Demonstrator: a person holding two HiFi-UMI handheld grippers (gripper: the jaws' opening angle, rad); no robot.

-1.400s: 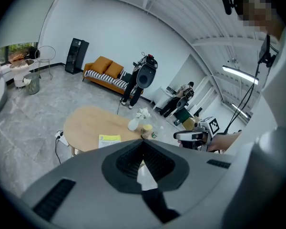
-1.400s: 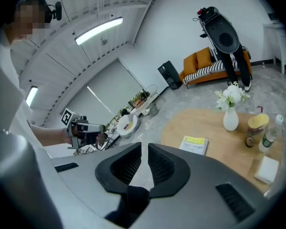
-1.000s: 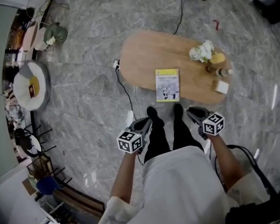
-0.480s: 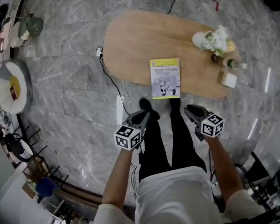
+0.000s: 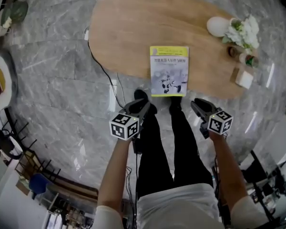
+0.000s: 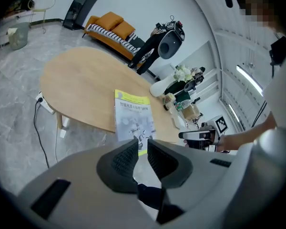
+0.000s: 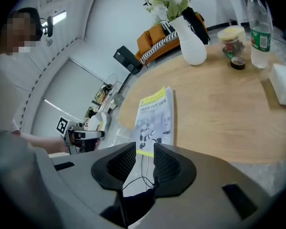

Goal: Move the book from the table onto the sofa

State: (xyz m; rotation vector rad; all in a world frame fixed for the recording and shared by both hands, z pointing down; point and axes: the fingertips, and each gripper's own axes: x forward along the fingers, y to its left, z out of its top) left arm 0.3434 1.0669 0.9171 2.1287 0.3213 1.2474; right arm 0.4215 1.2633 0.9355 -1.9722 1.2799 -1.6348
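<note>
- head view: the book (image 5: 169, 70) is seen flat on the table (image 5: 119, 27), its near short edge at the table's edge and its long axis running away from the person. it lies ahead, between the left gripper (image 5: 145, 105) and the right gripper (image 5: 198, 105), and neither is judged plainly nearer.
- left gripper view: the jaws are slightly parted, have just been opening, and nothing is held. the book is straight ahead, and the sofa (image 6: 112, 25) is well beyond.
- right gripper view: the jaws are likewise parted, just opening and empty, with the book ahead.
</note>
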